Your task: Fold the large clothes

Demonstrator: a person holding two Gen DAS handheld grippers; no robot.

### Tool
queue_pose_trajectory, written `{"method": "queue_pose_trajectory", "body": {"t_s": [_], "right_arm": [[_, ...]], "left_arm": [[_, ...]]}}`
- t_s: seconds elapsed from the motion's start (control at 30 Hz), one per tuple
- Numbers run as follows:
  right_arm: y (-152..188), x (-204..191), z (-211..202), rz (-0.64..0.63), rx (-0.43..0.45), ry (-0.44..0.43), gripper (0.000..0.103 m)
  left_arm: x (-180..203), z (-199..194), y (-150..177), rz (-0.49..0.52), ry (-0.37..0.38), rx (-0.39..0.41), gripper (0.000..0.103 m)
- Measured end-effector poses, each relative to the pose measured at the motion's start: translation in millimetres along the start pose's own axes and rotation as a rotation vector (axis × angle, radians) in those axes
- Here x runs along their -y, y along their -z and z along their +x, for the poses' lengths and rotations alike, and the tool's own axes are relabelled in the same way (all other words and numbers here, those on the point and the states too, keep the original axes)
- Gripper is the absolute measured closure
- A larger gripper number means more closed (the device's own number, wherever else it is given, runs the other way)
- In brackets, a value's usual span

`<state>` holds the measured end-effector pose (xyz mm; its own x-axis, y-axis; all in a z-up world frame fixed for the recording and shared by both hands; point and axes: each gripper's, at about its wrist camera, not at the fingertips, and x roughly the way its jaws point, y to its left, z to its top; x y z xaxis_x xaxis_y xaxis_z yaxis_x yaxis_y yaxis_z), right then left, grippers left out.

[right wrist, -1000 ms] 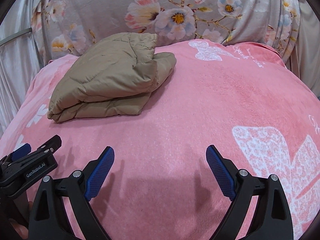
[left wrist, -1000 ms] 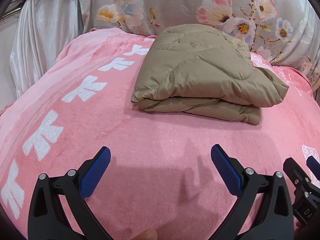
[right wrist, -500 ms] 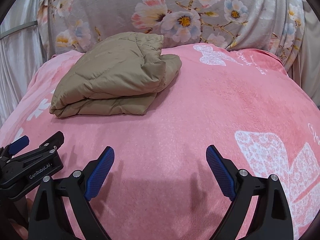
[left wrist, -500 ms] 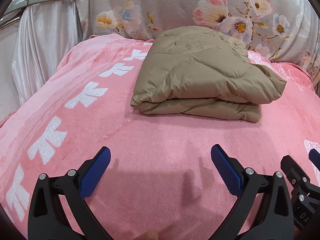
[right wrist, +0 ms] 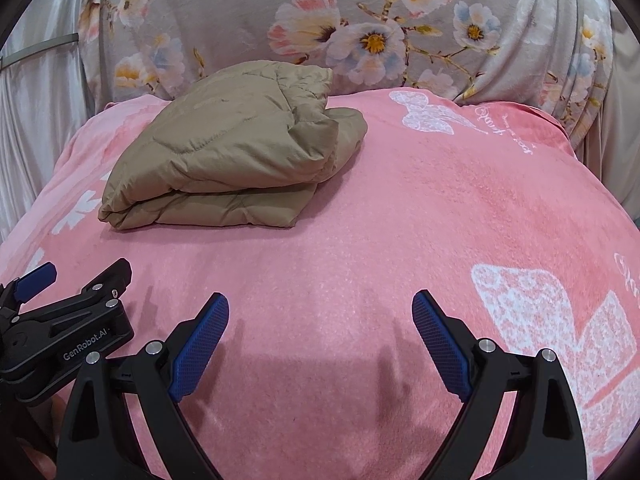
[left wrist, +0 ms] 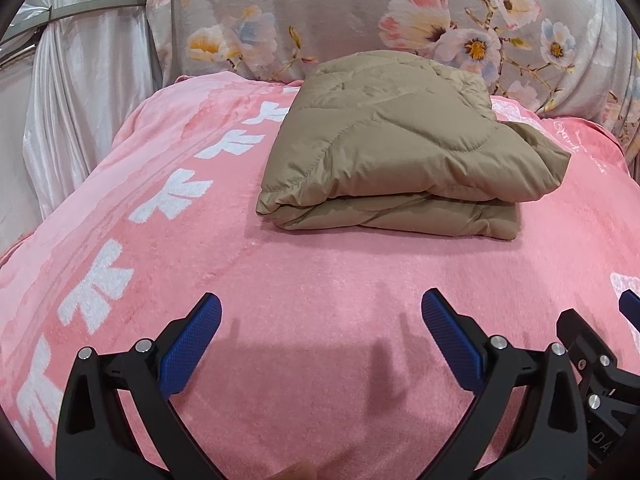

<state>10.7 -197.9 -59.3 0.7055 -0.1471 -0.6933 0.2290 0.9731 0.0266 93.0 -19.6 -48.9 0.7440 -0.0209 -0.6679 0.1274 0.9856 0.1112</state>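
A tan quilted jacket (left wrist: 400,148) lies folded in a thick bundle on the pink blanket (left wrist: 320,280), toward its far side; it also shows in the right wrist view (right wrist: 232,160) at upper left. My left gripper (left wrist: 320,328) is open and empty, hovering over the blanket well short of the jacket. My right gripper (right wrist: 320,328) is open and empty, beside the left one and to the jacket's right. Each gripper shows at the edge of the other's view.
A grey floral cloth (right wrist: 360,32) rises behind the blanket. A pale curtain (left wrist: 80,80) with a metal rail hangs at the left. The blanket has white bow prints at left and white butterfly prints (right wrist: 560,328) at right.
Both views have shifted slightly, so the jacket sits a little lower in frame. Both grippers stay open and empty. The jacket has not moved on the blanket.
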Motion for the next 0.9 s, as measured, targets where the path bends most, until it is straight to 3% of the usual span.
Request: {"method": "queue_pose_trajectory", "body": {"t_s": [0.9], "right_arm": [[0.4, -1.2, 0.8, -0.010, 0.003, 0.005, 0.012]], "left_arm": [[-1.3, -1.4, -0.7, 0.003, 0.000, 0.008, 0.005]]}}
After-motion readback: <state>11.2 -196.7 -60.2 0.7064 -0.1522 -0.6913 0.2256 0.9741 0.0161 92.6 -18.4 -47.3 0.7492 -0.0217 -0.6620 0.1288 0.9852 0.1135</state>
